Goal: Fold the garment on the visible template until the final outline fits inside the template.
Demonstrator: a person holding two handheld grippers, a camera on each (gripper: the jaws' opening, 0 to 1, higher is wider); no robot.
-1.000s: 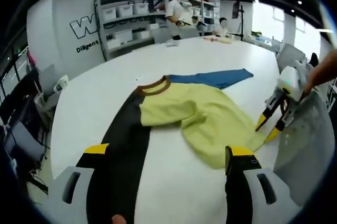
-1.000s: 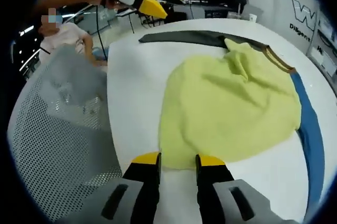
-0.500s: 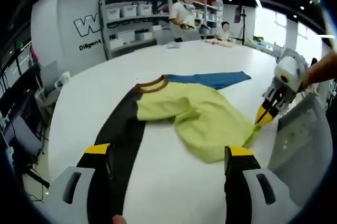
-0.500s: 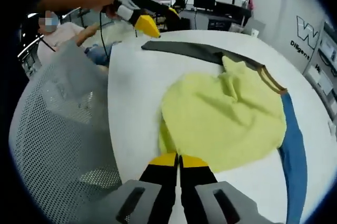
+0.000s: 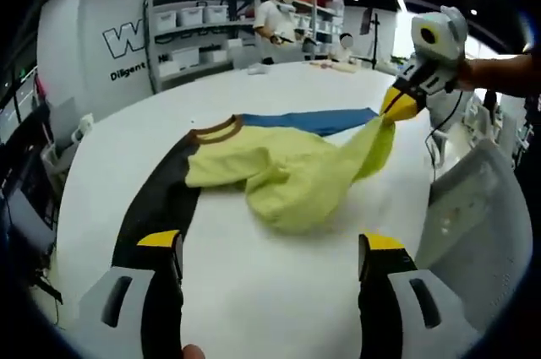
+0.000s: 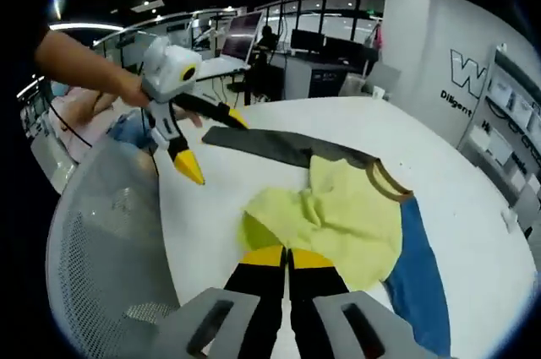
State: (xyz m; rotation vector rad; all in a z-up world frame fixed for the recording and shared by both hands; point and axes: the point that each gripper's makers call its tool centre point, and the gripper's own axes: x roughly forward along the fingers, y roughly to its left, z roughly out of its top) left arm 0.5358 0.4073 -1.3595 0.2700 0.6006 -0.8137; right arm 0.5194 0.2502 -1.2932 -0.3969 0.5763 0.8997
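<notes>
The garment point(image 5: 287, 177) is soft matt cloth that creases easily: a yellow-green body, black and blue sleeves, a ribbed brown collar point(image 5: 214, 129). The table point(image 5: 254, 283) has a smooth white top with a faint sheen. The chair point(image 6: 101, 241) back is pale perforated mesh, see-through. The right gripper point(image 5: 401, 106) has a glossy white plastic body with smooth yellow tips.

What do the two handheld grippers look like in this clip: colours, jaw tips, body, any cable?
Both match. The left gripper has grey housings with dark slots, black jaws and yellow tips. The right gripper is built the same; seen from the left gripper view, it has a rounded white head with a yellow-ringed round marking and a thin dark cable hanging beneath. The person's forearms are bare, no sleeve visible.
</notes>
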